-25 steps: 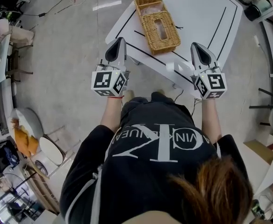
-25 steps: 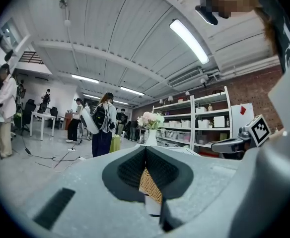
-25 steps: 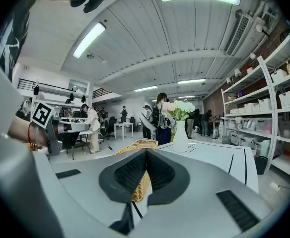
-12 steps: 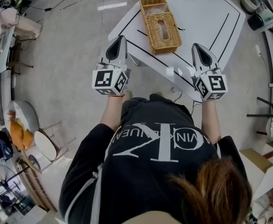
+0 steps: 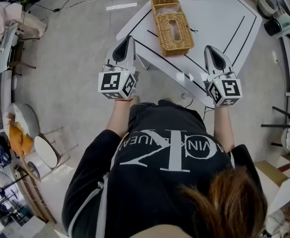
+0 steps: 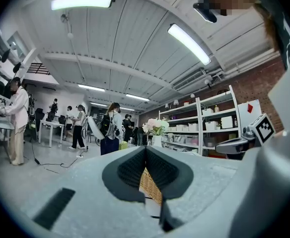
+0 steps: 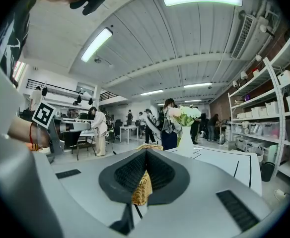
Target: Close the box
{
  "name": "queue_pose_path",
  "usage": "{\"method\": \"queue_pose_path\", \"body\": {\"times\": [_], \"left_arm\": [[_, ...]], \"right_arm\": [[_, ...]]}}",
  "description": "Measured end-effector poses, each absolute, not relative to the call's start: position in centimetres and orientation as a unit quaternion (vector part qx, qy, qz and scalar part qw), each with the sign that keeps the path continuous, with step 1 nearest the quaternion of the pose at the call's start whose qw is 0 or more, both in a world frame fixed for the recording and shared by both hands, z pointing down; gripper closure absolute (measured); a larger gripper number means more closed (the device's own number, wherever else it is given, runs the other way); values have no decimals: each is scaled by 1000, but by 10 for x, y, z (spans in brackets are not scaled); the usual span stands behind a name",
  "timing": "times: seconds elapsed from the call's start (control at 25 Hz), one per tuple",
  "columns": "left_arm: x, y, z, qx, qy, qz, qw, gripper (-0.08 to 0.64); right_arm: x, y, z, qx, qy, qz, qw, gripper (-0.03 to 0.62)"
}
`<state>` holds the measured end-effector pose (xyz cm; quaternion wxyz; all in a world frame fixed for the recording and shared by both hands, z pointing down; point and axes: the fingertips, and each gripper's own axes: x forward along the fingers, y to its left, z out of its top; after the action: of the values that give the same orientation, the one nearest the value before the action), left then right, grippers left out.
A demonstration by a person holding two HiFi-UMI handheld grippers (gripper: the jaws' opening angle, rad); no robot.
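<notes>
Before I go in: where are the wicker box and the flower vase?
wicker box (image 5: 182, 39): head view, woven top near its close end.
flower vase (image 7: 185, 142): right gripper view, white body below the blooms.

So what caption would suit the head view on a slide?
A person holds a left gripper and a right gripper, both shut, before a wicker box on a white table.

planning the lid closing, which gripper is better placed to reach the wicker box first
Right, narrowly, I'd say. The right gripper hangs over the table, close to the near end of the wicker box; the left gripper sits out at the table's corner. Both are shut and empty.
</notes>
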<state>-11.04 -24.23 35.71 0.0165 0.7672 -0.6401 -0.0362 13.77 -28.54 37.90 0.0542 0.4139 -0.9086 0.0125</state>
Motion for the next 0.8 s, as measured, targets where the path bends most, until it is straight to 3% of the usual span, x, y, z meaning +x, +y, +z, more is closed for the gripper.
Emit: {"method": "queue_pose_path", "body": {"times": [0.8], "left_arm": [[-106,-244,358,769,-638,-34,14,549]], "right_arm": [[141,-284,381,409,-910,8,58,594]]}}
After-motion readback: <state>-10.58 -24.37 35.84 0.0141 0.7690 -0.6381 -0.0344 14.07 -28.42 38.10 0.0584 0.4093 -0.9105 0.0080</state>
